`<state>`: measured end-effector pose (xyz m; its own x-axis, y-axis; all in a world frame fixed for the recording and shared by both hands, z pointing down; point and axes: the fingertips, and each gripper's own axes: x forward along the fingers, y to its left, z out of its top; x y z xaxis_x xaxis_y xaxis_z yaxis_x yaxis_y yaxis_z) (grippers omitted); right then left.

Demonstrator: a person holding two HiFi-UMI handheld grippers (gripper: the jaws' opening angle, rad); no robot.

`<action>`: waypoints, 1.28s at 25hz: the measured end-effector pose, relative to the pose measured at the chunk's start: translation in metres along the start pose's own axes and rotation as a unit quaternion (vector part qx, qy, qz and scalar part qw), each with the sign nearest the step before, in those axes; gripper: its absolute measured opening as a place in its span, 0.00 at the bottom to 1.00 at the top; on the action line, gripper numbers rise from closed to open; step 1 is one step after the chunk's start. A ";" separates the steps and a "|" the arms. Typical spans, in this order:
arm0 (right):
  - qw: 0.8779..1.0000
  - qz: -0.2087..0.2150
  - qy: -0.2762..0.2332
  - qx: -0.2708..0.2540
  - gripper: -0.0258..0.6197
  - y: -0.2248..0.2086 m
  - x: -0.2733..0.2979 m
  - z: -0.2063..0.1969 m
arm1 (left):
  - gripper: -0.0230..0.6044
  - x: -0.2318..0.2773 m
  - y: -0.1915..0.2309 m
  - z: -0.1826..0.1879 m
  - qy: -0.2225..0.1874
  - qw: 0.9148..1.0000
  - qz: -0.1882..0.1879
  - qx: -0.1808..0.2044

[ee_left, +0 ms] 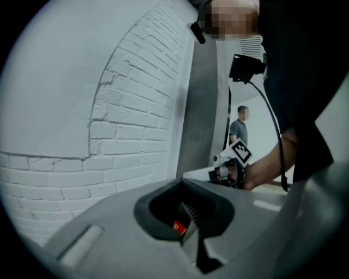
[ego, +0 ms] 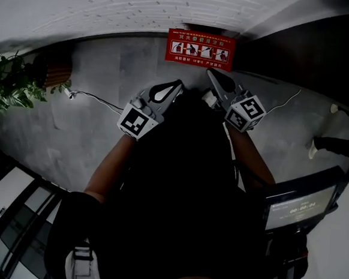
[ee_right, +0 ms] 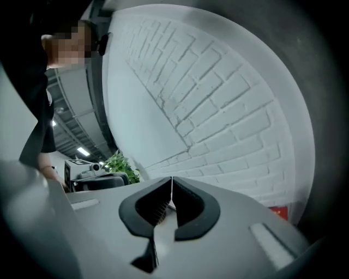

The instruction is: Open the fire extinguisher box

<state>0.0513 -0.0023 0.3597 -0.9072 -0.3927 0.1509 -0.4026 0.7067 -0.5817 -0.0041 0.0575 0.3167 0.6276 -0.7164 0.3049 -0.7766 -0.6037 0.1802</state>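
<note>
Grey floor (ego: 73,122) spreads below us, both tools held low over it. Our left gripper (ego: 178,83) has its jaws pressed together on nothing, and our right gripper (ego: 211,72) is likewise closed and empty. Just beyond their tips the red box (ego: 200,48) sits at the foot of the white brick wall (ego: 113,4), touched by neither. We judge this the approach: next we must find its lid edge or latch and part a pair of jaws to take it

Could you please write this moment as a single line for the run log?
phase: before contact | left gripper: shut, empty | right gripper: shut, empty | red box: by wall, untouched
</note>
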 end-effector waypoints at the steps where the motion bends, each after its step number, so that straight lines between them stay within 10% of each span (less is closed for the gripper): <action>1: 1.000 -0.008 0.005 0.018 0.06 -0.012 0.004 -0.012 | 0.04 0.004 0.005 -0.008 0.007 1.000 0.000 -0.003; 11: 0.980 -0.090 0.052 0.171 0.06 -0.118 0.037 -0.149 | 0.04 0.071 0.044 -0.139 0.044 0.998 -0.024 -0.037; 19: 0.918 -0.161 0.028 0.361 0.08 -0.201 0.038 -0.279 | 0.04 0.125 0.048 -0.243 0.104 0.991 -0.061 -0.059; 32: 0.885 -0.195 0.008 0.423 0.25 -0.252 0.043 -0.334 | 0.04 0.156 0.048 -0.286 0.133 0.985 -0.075 -0.076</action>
<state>0.0726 -0.0002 0.7799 -0.7236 -0.4964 0.4796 -0.4566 -0.1768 -0.8719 0.0412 0.0167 0.6404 0.7152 -0.4936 0.4949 -0.6879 -0.6224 0.3734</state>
